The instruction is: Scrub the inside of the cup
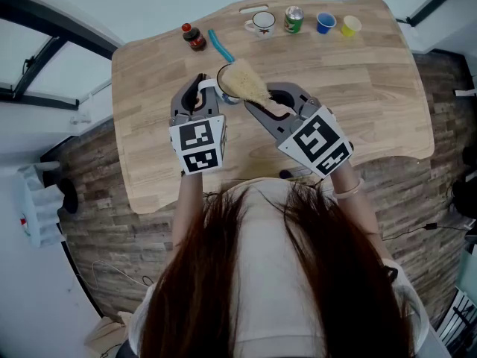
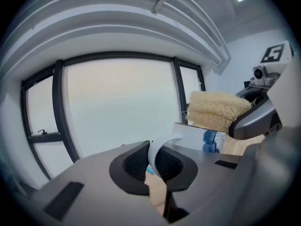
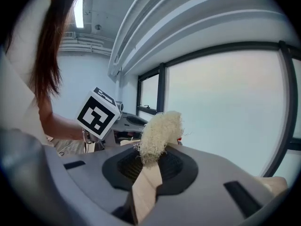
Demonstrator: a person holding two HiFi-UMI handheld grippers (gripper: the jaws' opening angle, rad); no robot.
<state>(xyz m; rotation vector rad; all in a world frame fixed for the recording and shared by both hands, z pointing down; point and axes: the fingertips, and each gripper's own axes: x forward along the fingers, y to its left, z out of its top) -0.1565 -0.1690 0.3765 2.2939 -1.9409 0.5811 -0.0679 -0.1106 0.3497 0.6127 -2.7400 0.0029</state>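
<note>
Left fingers (image 2: 134, 166) pinching cup (image 2: 159, 146), right fingers (image 3: 126, 167) gripping loofah (image 3: 160, 131)

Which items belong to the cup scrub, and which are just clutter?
Job: white cup, held by left hand-held gripper; loofah, in right hand-held gripper.
Lying about: red-capped bottle, blue stick, white mug, green can, blue cup, yellow cup.

The head view looks steeply down over the wooden table (image 1: 358, 88). Both gripper views sit close and tilt upward toward windows, sharing the loofah (image 2: 216, 109).
</note>
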